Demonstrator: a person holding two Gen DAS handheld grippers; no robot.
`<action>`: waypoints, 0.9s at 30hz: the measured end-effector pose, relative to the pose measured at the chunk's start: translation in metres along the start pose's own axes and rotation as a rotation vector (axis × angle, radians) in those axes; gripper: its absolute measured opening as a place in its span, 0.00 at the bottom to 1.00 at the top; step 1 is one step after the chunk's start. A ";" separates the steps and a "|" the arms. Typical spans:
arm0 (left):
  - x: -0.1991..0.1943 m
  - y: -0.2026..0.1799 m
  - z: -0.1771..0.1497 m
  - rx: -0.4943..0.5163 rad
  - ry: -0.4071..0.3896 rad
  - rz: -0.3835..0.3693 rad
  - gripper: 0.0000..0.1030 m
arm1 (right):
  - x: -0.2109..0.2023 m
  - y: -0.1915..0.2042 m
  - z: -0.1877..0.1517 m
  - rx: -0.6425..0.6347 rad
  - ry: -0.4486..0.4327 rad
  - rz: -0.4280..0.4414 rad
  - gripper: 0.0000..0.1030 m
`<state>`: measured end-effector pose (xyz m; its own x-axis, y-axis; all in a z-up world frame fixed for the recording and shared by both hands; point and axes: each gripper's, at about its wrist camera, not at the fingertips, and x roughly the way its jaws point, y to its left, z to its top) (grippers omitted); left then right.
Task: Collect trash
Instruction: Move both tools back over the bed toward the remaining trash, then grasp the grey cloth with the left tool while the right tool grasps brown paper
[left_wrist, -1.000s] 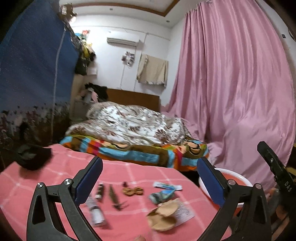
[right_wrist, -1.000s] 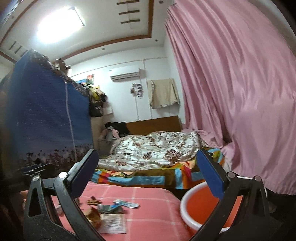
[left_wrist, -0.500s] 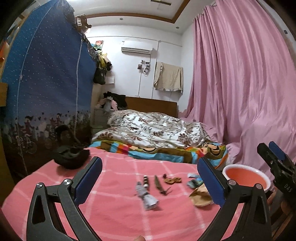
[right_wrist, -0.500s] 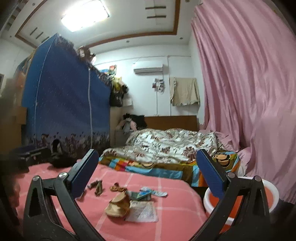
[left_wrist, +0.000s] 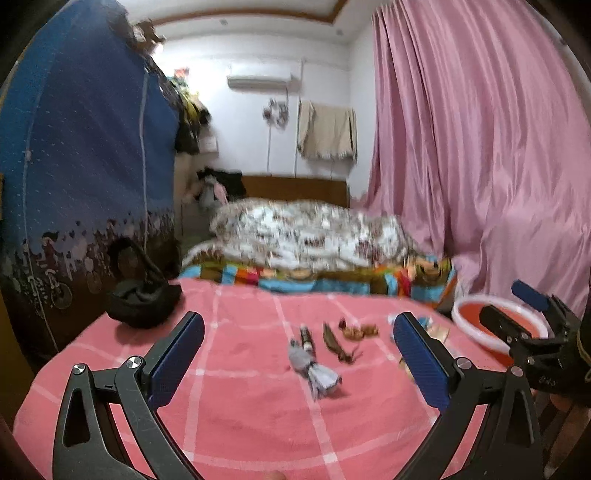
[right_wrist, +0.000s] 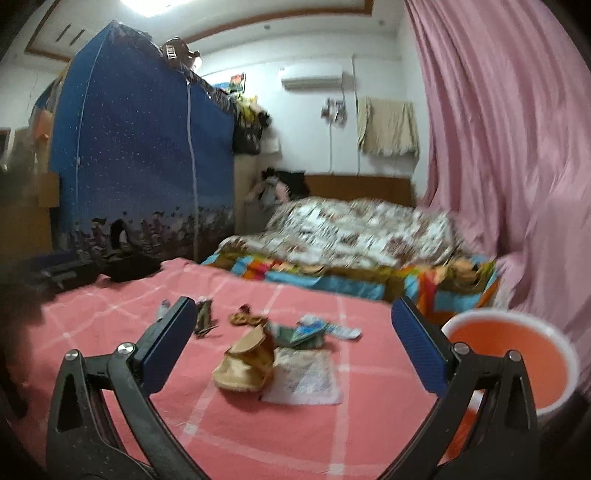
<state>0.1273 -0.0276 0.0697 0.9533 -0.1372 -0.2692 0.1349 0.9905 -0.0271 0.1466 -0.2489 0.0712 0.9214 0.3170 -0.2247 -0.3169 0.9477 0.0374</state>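
Trash spread on pink cloth, both grippers wide and empty

Left gripper (left_wrist: 298, 358) is being held gaping, nothing gripped, over the crumpled grey wrapper (left_wrist: 314, 369). Right gripper (right_wrist: 293, 341) is being held equally wide, nothing between its pads, above the tan wrapper (right_wrist: 245, 363) and paper (right_wrist: 304, 374); orange basin (right_wrist: 517, 354) is being kept just right.

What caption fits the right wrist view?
Open right tongs face wrappers and paper on a pink cloth, basin alongside.
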 end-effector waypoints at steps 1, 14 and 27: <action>0.007 -0.001 0.000 -0.002 0.033 -0.004 0.98 | 0.003 -0.001 -0.001 0.011 0.017 0.002 1.00; 0.093 0.012 -0.013 -0.146 0.442 -0.085 0.55 | 0.044 0.010 -0.016 0.013 0.224 0.132 0.81; 0.128 0.009 -0.013 -0.223 0.572 -0.157 0.34 | 0.072 0.016 -0.028 0.011 0.369 0.157 0.54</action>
<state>0.2468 -0.0362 0.0222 0.6228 -0.3150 -0.7162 0.1431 0.9458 -0.2916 0.2020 -0.2114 0.0285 0.7186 0.4257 -0.5499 -0.4432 0.8897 0.1095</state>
